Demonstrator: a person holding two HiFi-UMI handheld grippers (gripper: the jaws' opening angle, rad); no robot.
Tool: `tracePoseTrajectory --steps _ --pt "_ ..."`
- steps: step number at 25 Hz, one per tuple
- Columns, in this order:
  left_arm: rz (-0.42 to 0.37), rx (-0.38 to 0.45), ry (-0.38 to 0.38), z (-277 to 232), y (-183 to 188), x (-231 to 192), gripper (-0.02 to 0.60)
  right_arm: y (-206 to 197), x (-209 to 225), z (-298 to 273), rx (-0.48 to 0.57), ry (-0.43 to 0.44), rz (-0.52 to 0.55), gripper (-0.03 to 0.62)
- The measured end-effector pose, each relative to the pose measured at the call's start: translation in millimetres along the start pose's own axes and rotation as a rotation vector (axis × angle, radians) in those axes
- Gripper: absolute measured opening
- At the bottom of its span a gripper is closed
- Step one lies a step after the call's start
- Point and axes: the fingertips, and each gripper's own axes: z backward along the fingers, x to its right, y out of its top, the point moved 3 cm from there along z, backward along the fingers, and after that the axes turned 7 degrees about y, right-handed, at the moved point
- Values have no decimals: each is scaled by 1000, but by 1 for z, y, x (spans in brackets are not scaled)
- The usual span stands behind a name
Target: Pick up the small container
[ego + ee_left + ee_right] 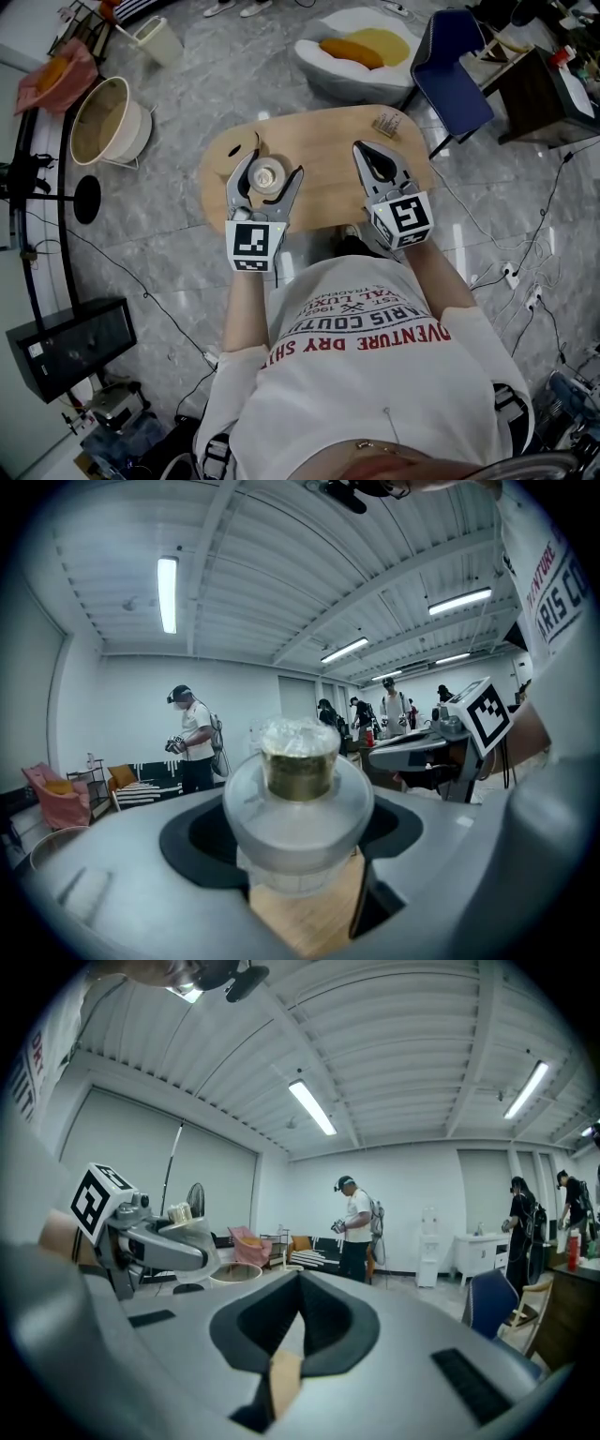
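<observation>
The jaws of the left gripper [271, 171] clasped the container [298, 780] at its wide collar. The right gripper [377, 153] had its jaws closed on nothing. Grasp made; lift off the bench [328, 187] not determinable. Left gripper view showed wood beneath the container; head view did not.

Small round clear plastic container [267, 175] with brownish contents, upright, clamped between jaws of left gripper [271, 169], at left half of pale wooden table [328, 159].

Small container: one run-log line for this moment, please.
left gripper shut on small container | right gripper shut, empty | both over wooden table
</observation>
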Motion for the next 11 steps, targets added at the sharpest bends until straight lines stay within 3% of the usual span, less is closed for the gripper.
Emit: tracePoseTrajectory --steps 11 --pt "11 -6 0 -12 -5 6 341 -8 5 -5 -12 22 3 6"
